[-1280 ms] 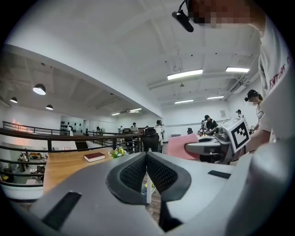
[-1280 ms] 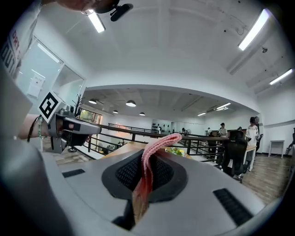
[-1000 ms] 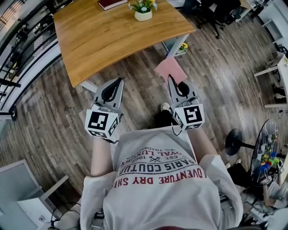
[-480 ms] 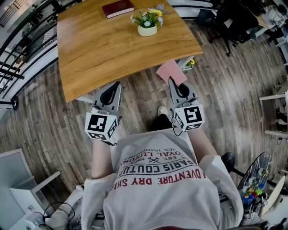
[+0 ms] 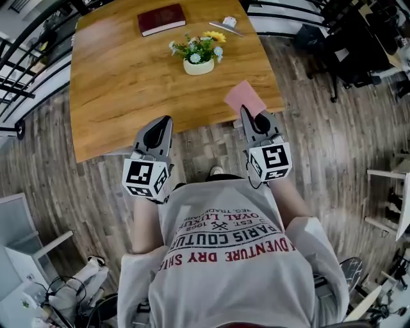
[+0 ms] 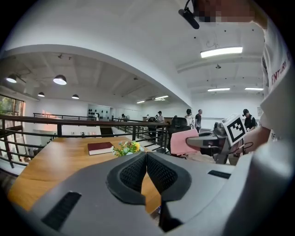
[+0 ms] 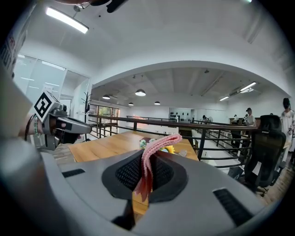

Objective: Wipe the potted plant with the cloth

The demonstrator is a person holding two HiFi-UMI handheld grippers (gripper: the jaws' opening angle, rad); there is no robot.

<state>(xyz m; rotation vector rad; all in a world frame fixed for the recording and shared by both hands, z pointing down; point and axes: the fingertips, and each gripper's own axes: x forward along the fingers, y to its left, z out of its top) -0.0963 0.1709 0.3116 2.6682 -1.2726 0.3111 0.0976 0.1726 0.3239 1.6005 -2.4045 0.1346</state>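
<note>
The fingers of the right gripper (image 5: 245,112) are clamped on the cloth (image 5: 244,97). The right gripper view shows the pink cloth pinched between the pads, with a folded part standing up past the tips and a short end hanging below. The fingers of the left gripper (image 5: 167,120) are pressed together with nothing between them; in the left gripper view the pads meet along one line.

Both grippers are held side by side in front of the person, pointing at the table (image 5: 115,83) and only slightly downward. In the head view the tips of both show over the near table edge, the cloth at the right.

The plant (image 5: 198,54) stands upright in a pale pot on the table, well in from the near edge. A book (image 5: 161,19) lies beyond it.

Governing relation: from the cloth, the plant lies ahead and to the left, well apart, with bare table between. In the head view it sits between the lines of the two grippers, and neither is clearly nearer. The pot is round and upright, so no long axis sets the approach. Flowers and leaves spread above the rim.

Judgement: wiping has not yet begun. The next move calls for carrying the cloth forward and leftward to the plant. The left gripper is placed to steady the pot from its own side. Risk: a light pot may slide or tip under a sideways wipe.
</note>
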